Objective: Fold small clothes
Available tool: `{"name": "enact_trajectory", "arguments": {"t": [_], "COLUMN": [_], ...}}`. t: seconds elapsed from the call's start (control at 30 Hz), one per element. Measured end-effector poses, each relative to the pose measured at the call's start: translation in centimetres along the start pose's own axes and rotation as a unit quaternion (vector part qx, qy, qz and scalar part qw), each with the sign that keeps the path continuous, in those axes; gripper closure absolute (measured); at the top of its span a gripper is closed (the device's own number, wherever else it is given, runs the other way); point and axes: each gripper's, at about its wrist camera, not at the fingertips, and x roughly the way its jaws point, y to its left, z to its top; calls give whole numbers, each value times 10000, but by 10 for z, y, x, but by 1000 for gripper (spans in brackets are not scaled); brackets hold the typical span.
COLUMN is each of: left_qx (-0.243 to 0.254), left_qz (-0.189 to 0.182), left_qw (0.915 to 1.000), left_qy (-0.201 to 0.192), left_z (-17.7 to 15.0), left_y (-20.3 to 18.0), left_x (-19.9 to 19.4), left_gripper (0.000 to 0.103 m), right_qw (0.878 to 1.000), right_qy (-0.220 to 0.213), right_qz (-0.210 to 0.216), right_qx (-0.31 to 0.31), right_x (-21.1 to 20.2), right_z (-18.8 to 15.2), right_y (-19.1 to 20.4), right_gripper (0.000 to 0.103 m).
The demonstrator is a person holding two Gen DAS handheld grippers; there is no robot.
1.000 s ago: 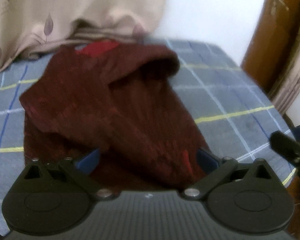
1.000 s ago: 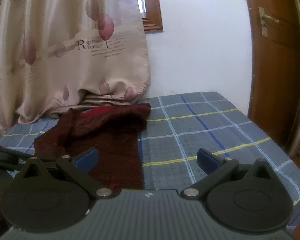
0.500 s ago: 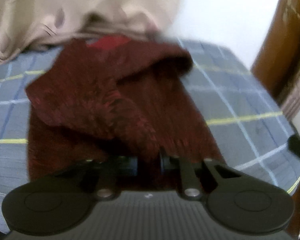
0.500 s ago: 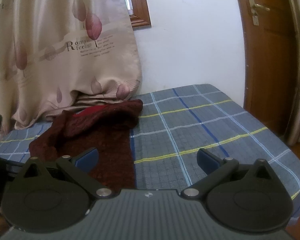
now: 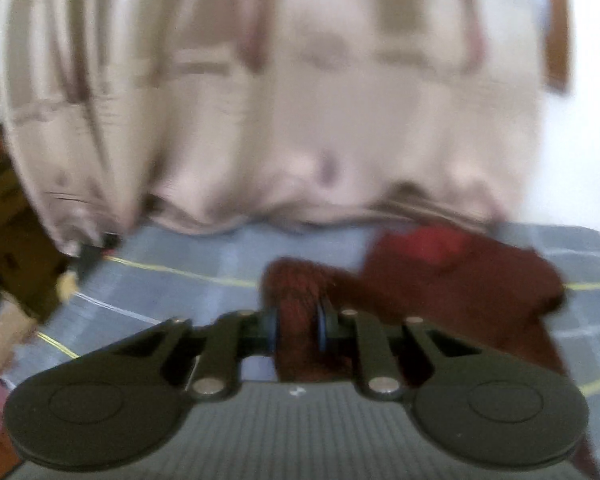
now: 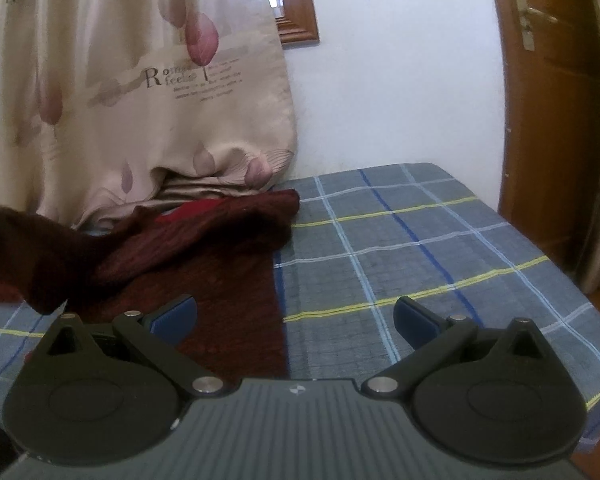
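A dark red knitted sweater (image 6: 220,272) lies on the blue checked bed (image 6: 420,248), its collar with a red lining toward the curtain. My left gripper (image 5: 298,330) is shut on a fold of the sweater (image 5: 296,300) and holds it lifted off to the left; that raised part shows at the left edge of the right wrist view (image 6: 28,256). The rest of the sweater (image 5: 460,280) trails to the right in the blurred left wrist view. My right gripper (image 6: 296,320) is open and empty, hovering over the sweater's right edge.
A beige leaf-print curtain (image 6: 140,100) hangs onto the far edge of the bed. A white wall and a brown wooden door (image 6: 552,100) stand to the right. Dark clutter (image 5: 12,240) sits beyond the bed's left edge.
My left gripper closed on the sweater and pulled the fold up and to the left, swinging its view toward the curtain. My right gripper stayed open, shifting only slightly.
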Motion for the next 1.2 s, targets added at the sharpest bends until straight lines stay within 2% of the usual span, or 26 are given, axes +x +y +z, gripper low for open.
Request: {"name": "enact_trajectory", "arguments": {"t": [0.1, 0.27, 0.37, 0.43, 0.53, 0.6, 0.67, 0.7, 0.73, 0.83, 0.9, 0.97, 1.03, 1.07, 1.2], "left_qx": [-139, -360, -586, -481, -188, -210, -363, -559, -827, -1186, -1228, -1214, -1228, -1266, -1602], "left_qz": [578, 1389, 1506, 1512, 1432, 1538, 1603, 1645, 1707, 1841, 1724, 1333, 1108, 1002, 114], "left_qw": [9982, 9896, 9866, 9871, 9895, 9878, 9855, 9836, 9801, 9708, 9730, 9797, 9818, 9825, 9844], "left_qy": [1, 10, 203, 228, 94, -137, -412, -476, -591, -982, -920, -877, -930, -933, -717], "left_z": [20, 45, 55, 57, 53, 47, 41, 40, 38, 35, 33, 25, 8, -2, -53], "left_y": [34, 97, 126, 135, 139, 143, 150, 157, 167, 189, 194, 191, 178, 171, 142], "left_x": [32, 80, 118, 141, 166, 171, 172, 173, 172, 159, 149, 132, 109, 99, 70], "left_gripper": [85, 85, 85, 83, 80, 77, 54, 18, 4, 5, 5, 5, 5, 5, 5], "right_qw": [10000, 9997, 9993, 9991, 9987, 9982, 9978, 9976, 9974, 9956, 9929, 9888, 9784, 9694, 9277], "right_qy": [51, 177, 237, 258, 369, 466, 516, 533, 558, 574, 545, 476, 333, 294, 393], "right_qz": [32, 25, 27, 14, 5, 5, 29, 98, 210, 685, 974, 1135, 1431, 1569, 2050], "right_qx": [-42, -156, -272, -335, -361, -376, -406, -422, -416, -279, -415, -848, -1453, -1866, -3094], "right_x": [3, 12, 18, 23, 32, 37, 41, 43, 45, 55, 66, 80, 94, 103, 137], "right_z": [1, 4, 5, 6, 6, 7, 7, 8, 10, 23, 34, 44, 51, 52, 47], "right_y": [5, 12, 20, 25, 30, 33, 36, 37, 38, 41, 50, 66, 87, 102, 148], "right_gripper": [0, 0, 0, 0, 0, 0, 0, 0, 0, 0, 0, 0, 2, 5, 9]}}
